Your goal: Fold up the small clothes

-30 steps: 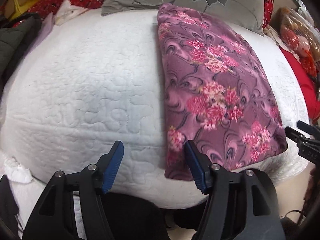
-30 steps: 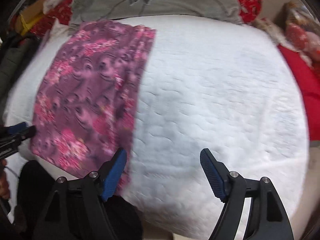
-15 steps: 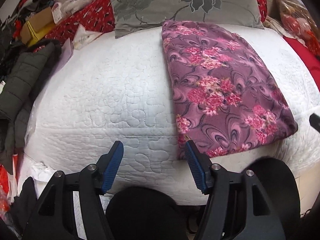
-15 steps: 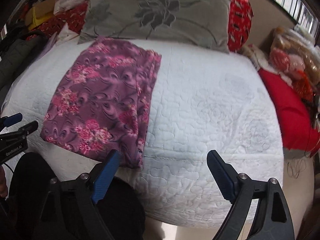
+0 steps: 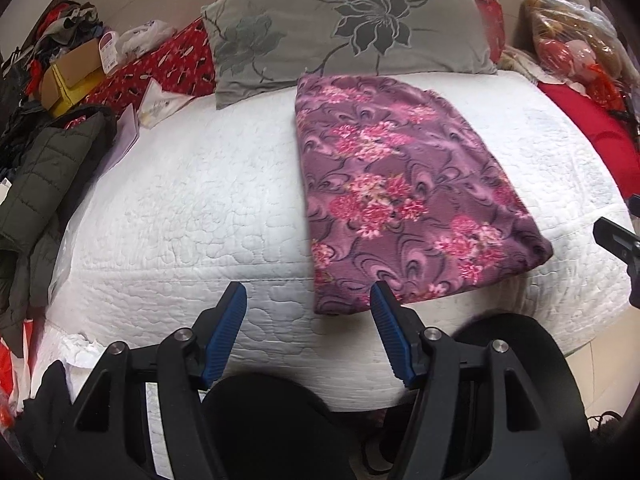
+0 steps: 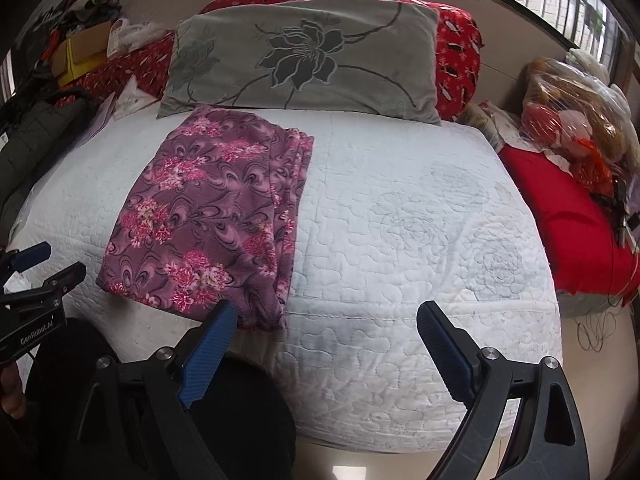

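A purple garment with pink flowers (image 5: 400,200) lies folded into a long rectangle on the white quilted bed (image 5: 180,208), its far end near the grey pillow. My left gripper (image 5: 307,294) hovers open just off the bed's near edge, by the garment's near left corner, holding nothing. In the right wrist view the same garment (image 6: 212,216) lies left of centre. My right gripper (image 6: 326,310) hangs over the near edge beside the garment's right corner; its jaws are opening with nothing between them. The left gripper (image 6: 56,262) shows at that view's left edge.
A grey flowered pillow (image 5: 352,28) leans on red bedding at the head. A dark padded jacket (image 5: 40,168) and boxes crowd the left side. A red cloth (image 6: 568,220) and a plastic bag of toys (image 6: 568,120) sit to the right. The person's dark-clad knees (image 5: 260,420) are below.
Both grippers have drawn back and upward from the bed, so more of the room shows. The right jaws have spread wider. The garment has stayed in place.
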